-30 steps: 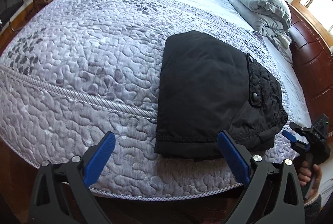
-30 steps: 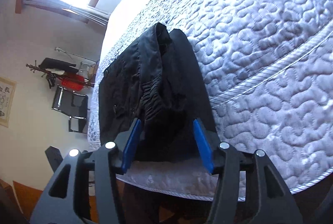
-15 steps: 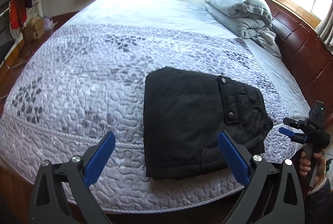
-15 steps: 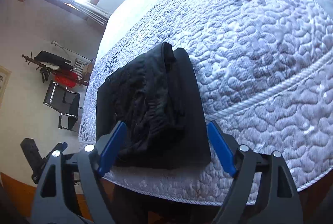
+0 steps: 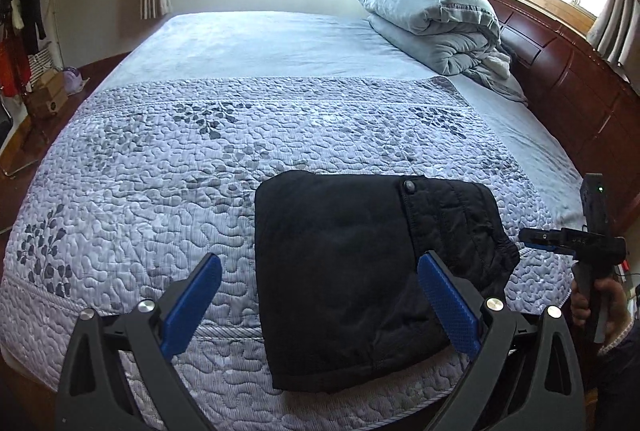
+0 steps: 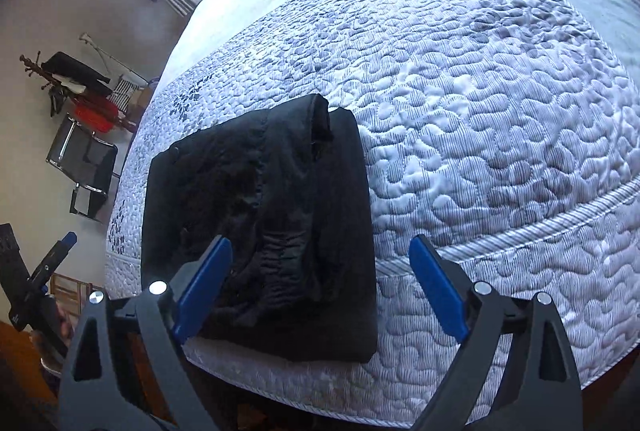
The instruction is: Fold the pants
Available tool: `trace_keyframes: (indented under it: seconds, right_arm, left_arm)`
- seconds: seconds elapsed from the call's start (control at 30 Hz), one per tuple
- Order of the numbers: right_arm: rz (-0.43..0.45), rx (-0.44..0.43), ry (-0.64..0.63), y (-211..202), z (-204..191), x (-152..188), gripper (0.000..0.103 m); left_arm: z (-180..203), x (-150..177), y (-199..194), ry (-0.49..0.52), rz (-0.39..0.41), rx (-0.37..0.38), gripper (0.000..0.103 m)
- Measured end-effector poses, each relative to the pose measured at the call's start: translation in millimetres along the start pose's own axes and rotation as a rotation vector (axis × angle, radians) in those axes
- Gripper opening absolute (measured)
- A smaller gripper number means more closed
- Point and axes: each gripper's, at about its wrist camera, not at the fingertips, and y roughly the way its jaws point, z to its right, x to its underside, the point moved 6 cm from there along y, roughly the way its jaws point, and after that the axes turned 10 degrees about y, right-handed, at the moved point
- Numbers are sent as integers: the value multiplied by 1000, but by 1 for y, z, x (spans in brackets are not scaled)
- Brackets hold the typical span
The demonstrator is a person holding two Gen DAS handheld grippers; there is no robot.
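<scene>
Folded black pants sat at the bed's near edge; a folded comforter blocked the far right corner by the headboard

The left gripper has a black plastic frame with triangular cut-outs in each arm. Its two fingers carry blue pads with a fine dotted texture, and round silver screws sit at the joints. The right gripper has the same form: black frame, blue pads, silver screws. On its body a small green light shines. The right hand shows bare skin above a dark sleeve with a light cuff.
</scene>
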Motion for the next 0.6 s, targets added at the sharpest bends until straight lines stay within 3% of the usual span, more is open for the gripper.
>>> trace_keyframes:
  seconds: [0.17,0.3,0.4,0.6]
  right_arm:
    - [-11,10,6,9,4,-7,90]
    - [-16,8,21,12,9,-8,90]
    - [-18,0,34,13,13,-8,90]
    - [-28,-21,40,17,14,-9,90]
  left_arm:
    - [-7,15,38,-37,-108,63,99]
    - [-16,37,62,-132,-195,151,99]
    - [-21,50,66,-196,-211,213,99]
    - [-45,72,82,-282,-260,186,99]
